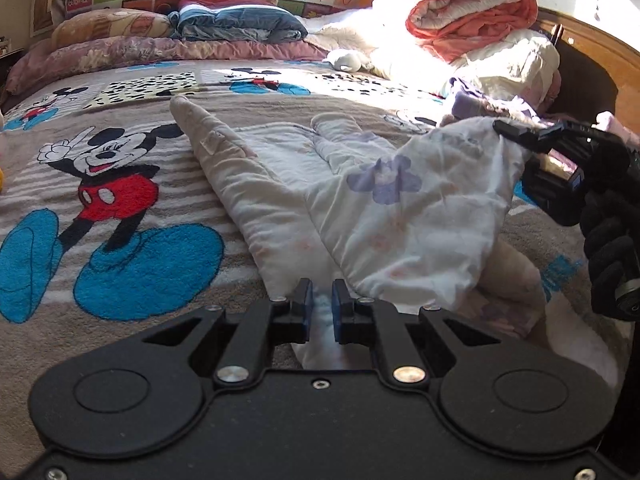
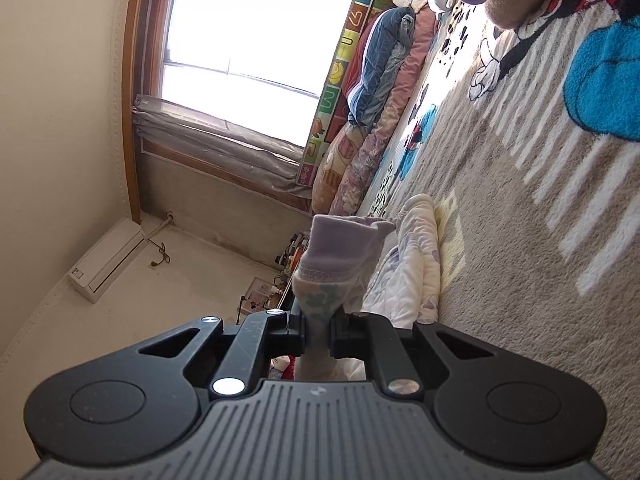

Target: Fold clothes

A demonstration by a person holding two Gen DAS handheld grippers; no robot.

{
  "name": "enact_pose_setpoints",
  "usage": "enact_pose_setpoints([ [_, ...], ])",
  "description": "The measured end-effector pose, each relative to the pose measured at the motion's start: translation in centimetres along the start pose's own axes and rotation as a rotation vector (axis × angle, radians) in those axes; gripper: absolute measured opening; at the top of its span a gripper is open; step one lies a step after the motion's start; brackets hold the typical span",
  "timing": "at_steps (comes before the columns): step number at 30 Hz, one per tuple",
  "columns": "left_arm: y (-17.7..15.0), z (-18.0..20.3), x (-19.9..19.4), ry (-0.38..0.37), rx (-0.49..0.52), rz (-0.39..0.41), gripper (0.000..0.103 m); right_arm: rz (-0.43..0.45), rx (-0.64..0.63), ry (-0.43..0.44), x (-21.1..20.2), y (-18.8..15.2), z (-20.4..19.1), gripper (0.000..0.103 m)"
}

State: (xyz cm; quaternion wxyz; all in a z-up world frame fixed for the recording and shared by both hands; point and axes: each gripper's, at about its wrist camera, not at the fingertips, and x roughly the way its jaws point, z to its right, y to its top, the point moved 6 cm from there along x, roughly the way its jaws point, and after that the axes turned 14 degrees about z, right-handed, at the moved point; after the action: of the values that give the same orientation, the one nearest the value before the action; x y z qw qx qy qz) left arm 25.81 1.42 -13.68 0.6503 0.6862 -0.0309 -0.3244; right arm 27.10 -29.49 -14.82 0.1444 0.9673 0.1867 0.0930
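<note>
A white garment with pale purple flowers (image 1: 360, 200) lies spread on the cartoon-mouse blanket (image 1: 120, 200). My left gripper (image 1: 322, 300) is shut on its near edge, low over the bed. My right gripper (image 1: 516, 134) shows at the right of the left wrist view, shut on another part of the garment and holding it lifted. In the right wrist view, rolled sideways, the right gripper (image 2: 318, 330) pinches a lilac-cuffed end of the garment (image 2: 340, 256), and the rest of the cloth (image 2: 412, 264) trails onto the blanket (image 2: 520, 240).
Folded bedding (image 1: 240, 20) and pillows (image 1: 120, 48) line the far side of the bed. A rolled orange and white quilt (image 1: 472, 12) sits at the back right by the wooden headboard (image 1: 592, 64). A gloved hand (image 1: 612, 240) holds the right gripper. The window (image 2: 248, 52) is beyond the bed.
</note>
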Motion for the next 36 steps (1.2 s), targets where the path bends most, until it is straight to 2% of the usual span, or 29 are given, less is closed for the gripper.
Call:
enact_pose_setpoints([
  [4, -0.1, -0.2, -0.3, -0.014, 0.019, -0.006, 0.009, -0.008, 0.011, -0.007, 0.0, -0.3, 0.1, 0.012],
  [7, 0.9, -1.5, -0.8, -0.01, -0.051, 0.038, 0.009, -0.011, 0.02, -0.004, -0.1, -0.3, 0.1, 0.012],
  [12, 3.9, -5.2, -0.6, 0.076, -0.182, 0.131, 0.009, -0.021, 0.007, 0.019, -0.2, -0.4, -0.9, 0.012],
  [15, 5.3, -7.0, 1.2, 0.132, -0.191, 0.137, 0.009, -0.027, 0.005, 0.031, -0.4, -0.4, -1.3, 0.012],
  [22, 6.9, -10.4, 7.2, 0.183, -0.204, 0.103, 0.009, -0.037, 0.017, 0.052, -1.5, -0.7, -1.9, 0.012],
  [31, 8.6, -11.4, 13.0, 0.13, -0.133, 0.085, 0.009, -0.02, 0.032, 0.04, -2.8, 0.0, -1.6, 0.012],
  [34, 9.0, -11.1, 14.1, 0.092, -0.081, 0.081, 0.009, -0.025, 0.04, 0.033, -3.0, -0.2, -1.2, 0.012],
  [36, 8.8, -10.6, 14.7, 0.034, -0.061, 0.064, 0.009, -0.028, 0.044, 0.036, -3.0, -0.3, -1.2, 0.012],
])
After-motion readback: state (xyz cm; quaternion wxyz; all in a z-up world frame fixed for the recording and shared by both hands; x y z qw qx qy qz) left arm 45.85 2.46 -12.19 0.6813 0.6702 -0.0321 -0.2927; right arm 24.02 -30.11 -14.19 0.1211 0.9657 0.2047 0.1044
